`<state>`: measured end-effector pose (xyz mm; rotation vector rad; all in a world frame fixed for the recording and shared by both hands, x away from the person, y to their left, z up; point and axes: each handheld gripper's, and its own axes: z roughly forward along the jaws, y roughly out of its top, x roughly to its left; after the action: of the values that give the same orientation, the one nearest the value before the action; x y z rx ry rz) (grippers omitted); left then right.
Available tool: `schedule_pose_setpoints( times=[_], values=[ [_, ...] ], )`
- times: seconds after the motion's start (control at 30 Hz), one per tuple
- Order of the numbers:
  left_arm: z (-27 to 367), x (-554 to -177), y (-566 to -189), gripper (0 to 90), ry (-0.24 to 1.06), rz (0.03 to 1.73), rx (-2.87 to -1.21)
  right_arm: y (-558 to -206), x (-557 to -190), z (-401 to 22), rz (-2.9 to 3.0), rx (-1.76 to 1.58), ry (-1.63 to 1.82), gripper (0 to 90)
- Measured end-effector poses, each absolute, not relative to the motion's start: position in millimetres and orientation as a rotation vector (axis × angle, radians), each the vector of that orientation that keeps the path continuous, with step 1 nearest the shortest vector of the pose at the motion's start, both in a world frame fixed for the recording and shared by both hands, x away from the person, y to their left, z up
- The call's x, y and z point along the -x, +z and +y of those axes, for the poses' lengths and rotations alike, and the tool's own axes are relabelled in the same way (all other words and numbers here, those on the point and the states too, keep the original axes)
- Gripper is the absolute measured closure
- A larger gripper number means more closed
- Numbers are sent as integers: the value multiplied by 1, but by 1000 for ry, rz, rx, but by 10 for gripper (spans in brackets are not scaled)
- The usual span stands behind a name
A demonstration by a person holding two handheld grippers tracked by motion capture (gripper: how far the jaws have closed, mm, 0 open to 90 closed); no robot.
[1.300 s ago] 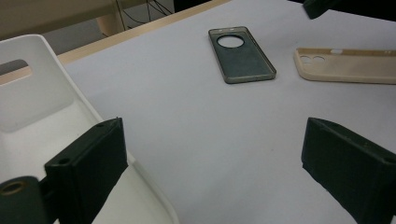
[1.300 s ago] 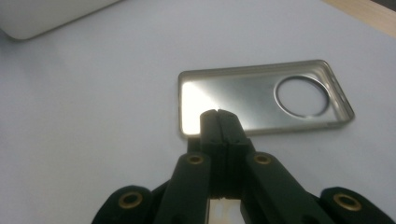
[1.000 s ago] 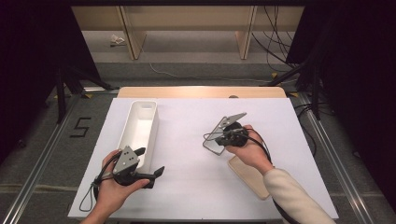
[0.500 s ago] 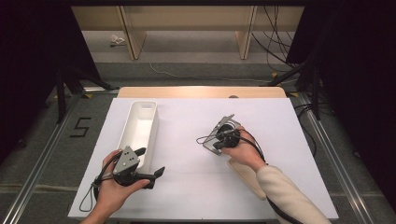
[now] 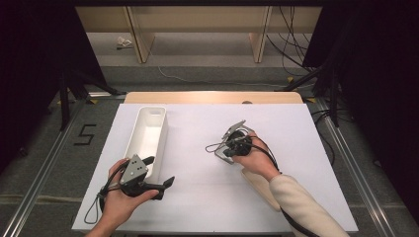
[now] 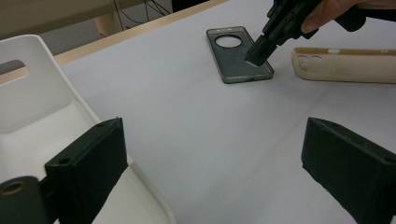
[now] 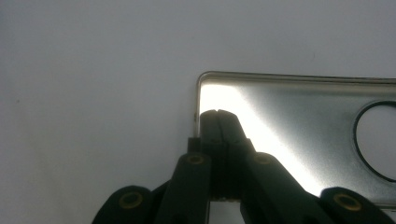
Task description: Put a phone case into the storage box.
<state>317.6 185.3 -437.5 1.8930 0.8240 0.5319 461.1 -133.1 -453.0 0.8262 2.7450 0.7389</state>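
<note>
Closed right tongs [image 6: 259, 51] press their joined tips onto the inside of a dark phone case [image 6: 238, 56], near one short end and just inside its raised rim; nothing is gripped between the jaws. The case lies flat, open side up, on the white desk [image 5: 197, 197] right of centre, its round camera hole at the end away from the tips. A beige case [image 6: 345, 65] lies just beside it, toward the person, partly under the right forearm in the high view. The left tongs [image 5: 165, 183] rest spread wide and empty at the near end of a white tray [image 5: 148, 131], which stands well apart from both cases.

The risks, as judged from this moment: pressed on a slick surface, the shut tips may skid and push the dark case across the desk rather than pin it, possibly nudging the beige case beside it. A thin case lying flat offers little edge, so a try at the rim could slip off or flick the case up. Bearing down near one end may tip the far end, and the left tongs are too far off to steady it.
</note>
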Motion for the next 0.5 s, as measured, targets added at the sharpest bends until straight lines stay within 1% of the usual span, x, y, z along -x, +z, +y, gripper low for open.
schedule_pose_setpoints(
  times=[0.2,0.3,0.5],
  values=[
    [187,-317,-437,62,534,826,-1888,-458,-469,-130,2771,-845,657,900],
    [187,-318,-437,62,530,827,-1888,-461,-465,-135,2812,-826,583,900],
    [186,-317,-437,62,534,823,-1890,-460,-463,-143,2837,-783,550,900]
  ],
)
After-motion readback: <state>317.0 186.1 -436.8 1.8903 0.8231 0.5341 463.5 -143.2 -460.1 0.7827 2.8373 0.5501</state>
